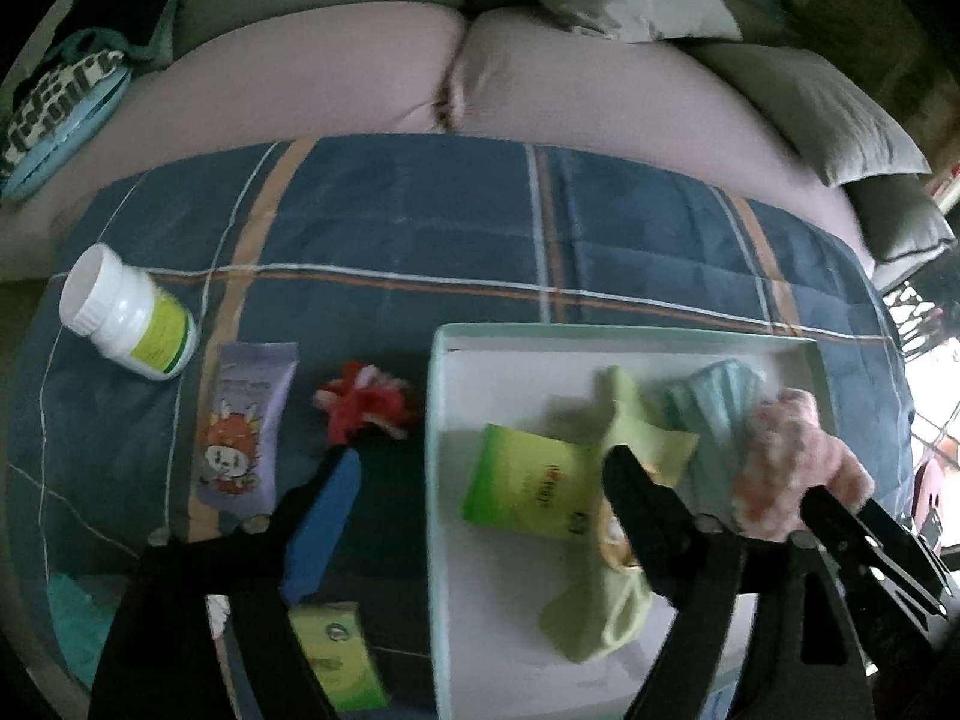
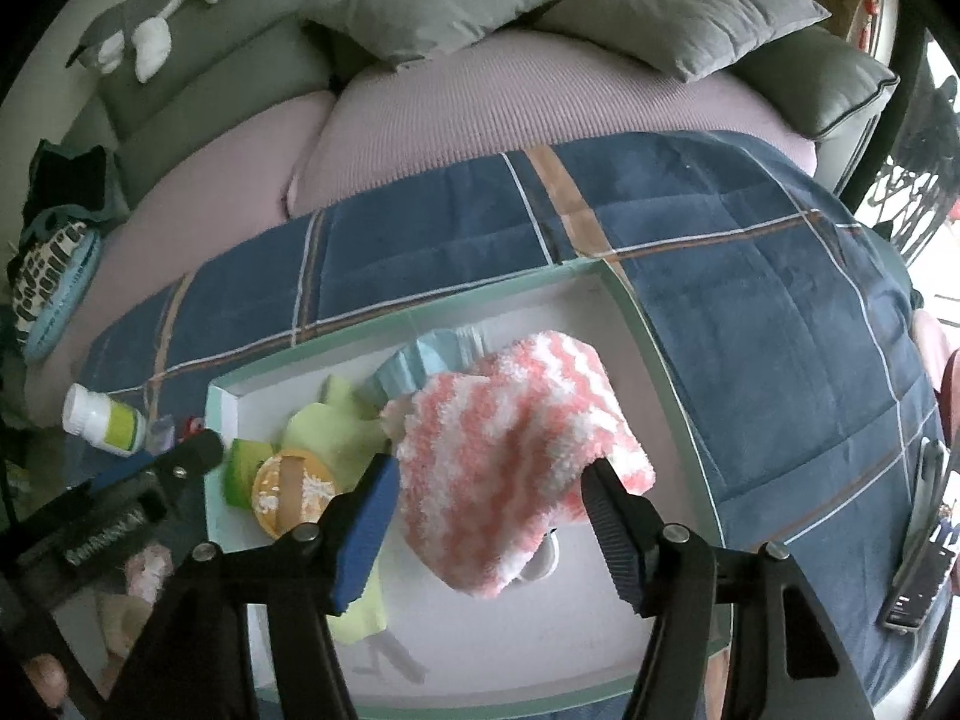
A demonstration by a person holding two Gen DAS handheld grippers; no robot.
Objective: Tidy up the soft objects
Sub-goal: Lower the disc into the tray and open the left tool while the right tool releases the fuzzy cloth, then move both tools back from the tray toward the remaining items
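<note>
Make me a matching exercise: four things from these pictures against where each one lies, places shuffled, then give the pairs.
Things:
1. pink-and-white fuzzy sock
2. white bottle
3. purple tube
4. grey plush toy

Places:
A. on the sofa back
B. on its side at the blanket's left edge
C. in the white tray
D. flat on the blanket, between the bottle and the red-and-white item

Pairs: 1-C, 2-B, 3-D, 4-A

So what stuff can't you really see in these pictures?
- Green packet in the white box, left wrist view: its print is too blurred to read.
- Yellow-green cloth, right wrist view: partly hidden under the pink and white fuzzy sock and the blue pad.
- Second green packet, left wrist view: cut off by the left gripper's frame.
- Phone, right wrist view: too small at the edge.
</note>
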